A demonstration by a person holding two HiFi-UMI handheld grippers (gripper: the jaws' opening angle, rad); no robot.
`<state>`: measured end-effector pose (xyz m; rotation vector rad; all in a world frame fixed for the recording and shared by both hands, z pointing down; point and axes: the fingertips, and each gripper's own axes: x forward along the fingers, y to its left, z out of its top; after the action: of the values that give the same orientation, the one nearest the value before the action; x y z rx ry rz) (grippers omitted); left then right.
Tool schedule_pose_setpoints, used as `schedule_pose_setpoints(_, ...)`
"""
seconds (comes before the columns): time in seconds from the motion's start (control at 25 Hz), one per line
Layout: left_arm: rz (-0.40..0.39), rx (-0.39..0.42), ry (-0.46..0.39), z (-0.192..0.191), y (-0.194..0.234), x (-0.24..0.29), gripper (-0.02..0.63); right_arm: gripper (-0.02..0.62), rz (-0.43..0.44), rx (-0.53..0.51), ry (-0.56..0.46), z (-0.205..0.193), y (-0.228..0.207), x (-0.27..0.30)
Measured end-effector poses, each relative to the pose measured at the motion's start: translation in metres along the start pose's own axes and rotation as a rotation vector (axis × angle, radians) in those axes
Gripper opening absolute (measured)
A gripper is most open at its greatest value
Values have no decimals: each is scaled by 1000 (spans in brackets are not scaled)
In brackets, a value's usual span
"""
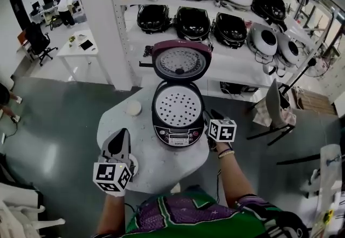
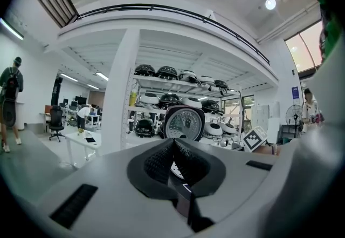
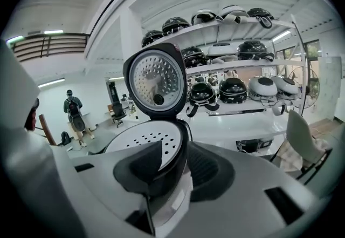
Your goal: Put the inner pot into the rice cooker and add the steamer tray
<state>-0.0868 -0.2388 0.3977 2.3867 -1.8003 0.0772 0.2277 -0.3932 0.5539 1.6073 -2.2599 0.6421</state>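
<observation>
A dark rice cooker (image 1: 177, 135) stands on the small round table (image 1: 161, 164), its lid (image 1: 180, 62) swung up. A white steamer tray (image 1: 178, 106) with several holes lies in its mouth and hides what is under it. My right gripper (image 1: 212, 117) is close beside the cooker's right side. In the right gripper view it (image 3: 173, 162) is open, with the cooker's right wall (image 3: 180, 156) seen in the gap and the tray (image 3: 143, 140) just ahead, untouched by the pads. My left gripper (image 1: 119, 138) hovers over the table's left front, shut and empty (image 2: 173, 148).
A small white round dish (image 1: 132, 108) lies on the table left of the cooker. Behind it, white shelves (image 1: 215, 42) carry several more cookers. A grey chair (image 1: 275, 104) stands to the right. A person (image 3: 73, 110) walks on the floor far off.
</observation>
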Motion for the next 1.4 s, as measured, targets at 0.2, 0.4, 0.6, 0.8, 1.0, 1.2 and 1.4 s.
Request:
schedule_pose_setpoints(0.2, -10, -13, 12, -3, 6, -33, 21, 147, -28, 18, -20, -18, 14, -53)
schedule_pose_setpoints(0.4, -23, -14, 14, 1, 12, -72, 21, 141, -17, -18, -58, -21, 48, -107)
schedule_pose_setpoints(0.6, -55, -16, 41, 4, 10, -108, 23, 137, 5, -53, -109, -16, 82, -165)
schedule_pose_setpoints(0.8, -47, 8, 0, 11, 10, -162, 23, 126, 16, -80, -187, -14, 115, -228)
schedule_pose_setpoints(1.0, -30, 33, -63, 22, 10, -226, 23, 109, 27, -97, -278, -16, 152, -294)
schedule_pose_setpoints(1.2, -35, 34, -133, 38, 6, -276, 23, 72, 33, -97, -406, -10, 189, -357)
schedule_pose_setpoints(1.4, -47, 52, -189, 56, -4, -310, 23, 30, 31, -105, -500, -5, 217, -411)
